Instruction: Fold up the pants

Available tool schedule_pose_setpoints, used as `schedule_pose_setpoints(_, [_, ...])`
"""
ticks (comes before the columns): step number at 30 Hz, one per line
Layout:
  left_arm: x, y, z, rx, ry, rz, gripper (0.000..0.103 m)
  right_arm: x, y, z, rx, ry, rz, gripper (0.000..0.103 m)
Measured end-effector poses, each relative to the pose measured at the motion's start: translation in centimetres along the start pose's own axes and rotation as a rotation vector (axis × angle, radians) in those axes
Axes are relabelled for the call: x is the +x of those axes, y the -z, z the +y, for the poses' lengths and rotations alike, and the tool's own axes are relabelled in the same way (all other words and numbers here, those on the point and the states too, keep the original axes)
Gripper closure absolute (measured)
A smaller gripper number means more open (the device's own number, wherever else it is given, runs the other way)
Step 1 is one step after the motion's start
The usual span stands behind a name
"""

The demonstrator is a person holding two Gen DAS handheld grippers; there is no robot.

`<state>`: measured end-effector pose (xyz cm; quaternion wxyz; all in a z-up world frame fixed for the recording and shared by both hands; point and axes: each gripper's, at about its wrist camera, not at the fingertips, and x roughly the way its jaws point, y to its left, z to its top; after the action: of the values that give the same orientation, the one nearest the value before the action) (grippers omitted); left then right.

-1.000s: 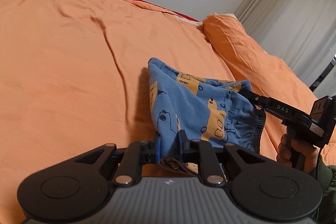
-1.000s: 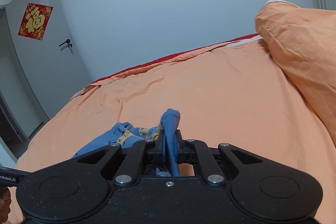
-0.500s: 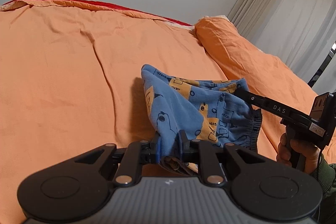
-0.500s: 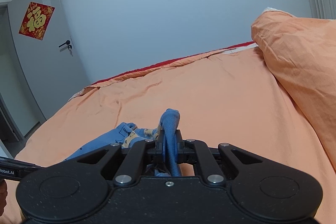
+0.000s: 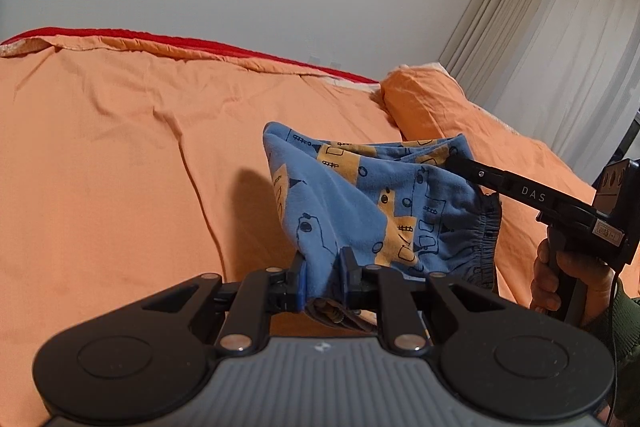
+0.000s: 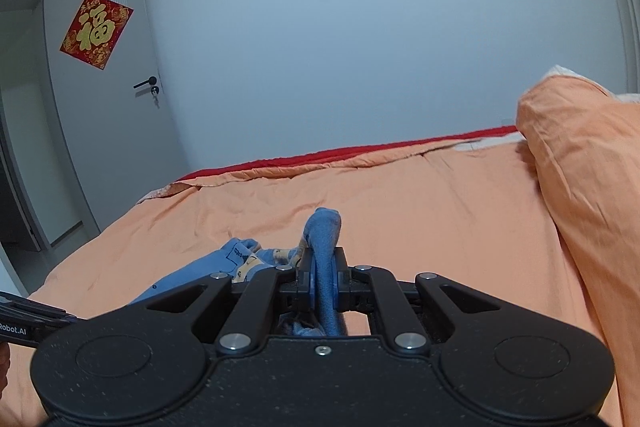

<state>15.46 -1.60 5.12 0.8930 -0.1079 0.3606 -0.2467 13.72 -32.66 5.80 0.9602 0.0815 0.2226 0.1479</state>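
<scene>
Blue patterned pants are held above the bed, clamped by left gripper and right gripper.

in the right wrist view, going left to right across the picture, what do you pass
red door decoration → door handle → blue pants pinched in the right gripper → orange pillow

An orange bedspread covers the bed, a red edge lining its far side below a plain pale wall, with an orange pillow at right, white curtains beyond it, and a grey door bearing 1 red decoration at left.
</scene>
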Motion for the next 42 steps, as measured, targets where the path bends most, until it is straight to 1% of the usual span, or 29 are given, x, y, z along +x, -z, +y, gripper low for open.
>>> schedule_pose_setpoints(5, [1.2,-2.9,0.6,0.014,-0.018,-0.057,0.086,2.8,-3.0,-0.2,-0.044,-0.022,-0.029,0.096])
schedule_pose_setpoints(11, [2.7,-5.8,2.0,0.009,-0.047,-0.113,0.086,7.7,-6.5,-0.5,-0.069,-0.048,-0.051,0.096])
schedule_pose_setpoints(14, [3.4,-6.6,3.2,-0.023,-0.064,-0.134,0.086,10.4,-7.7,-0.2,-0.100,-0.064,-0.042,0.096])
schedule_pose_setpoints(17, [4.6,-6.7,4.6,-0.044,-0.088,-0.123,0.086,13.3,-8.3,0.1,-0.150,-0.064,-0.019,0.096])
schedule_pose_setpoints(20, [7.1,-5.9,6.1,-0.048,-0.118,-0.055,0.086,16.6,-7.8,-0.2,-0.174,-0.063,0.033,0.096])
schedule_pose_setpoints(23, [9.8,-4.6,7.8,-0.042,-0.155,0.017,0.086,20.3,-5.6,-1.2,-0.145,-0.035,0.113,0.096])
schedule_pose_setpoints(25, [10.5,-3.8,8.2,-0.027,-0.166,0.037,0.086,22.3,-3.5,-1.9,-0.117,-0.010,0.170,0.096])
schedule_pose_setpoints(26, [10.4,-3.5,8.2,-0.017,-0.165,0.032,0.086,22.9,-2.6,-2.1,-0.113,0.012,0.183,0.096])
schedule_pose_setpoints(28, [10.1,-3.2,8.4,-0.009,-0.154,0.026,0.085,23.3,-1.7,-2.9,-0.076,0.026,0.185,0.096])
schedule_pose_setpoints(30, [10.6,-3.4,8.8,-0.019,-0.150,0.030,0.085,23.1,-1.4,-3.8,-0.017,0.004,0.177,0.096])
schedule_pose_setpoints(34, [10.4,-3.0,8.9,-0.024,-0.147,0.026,0.083,23.0,-1.2,-3.7,-0.054,-0.004,0.169,0.095])
schedule_pose_setpoints(36, [10.6,-2.9,9.1,-0.009,-0.146,0.028,0.082,23.1,-1.0,-3.9,-0.053,0.000,0.166,0.094])
schedule_pose_setpoints(38, [10.7,-2.9,9.2,-0.012,-0.147,0.031,0.077,23.3,-0.8,-4.1,-0.041,0.008,0.169,0.093])
schedule_pose_setpoints(42, [10.7,-3.0,9.4,-0.019,-0.148,0.030,0.075,23.4,-0.4,-4.5,-0.032,0.020,0.171,0.092])
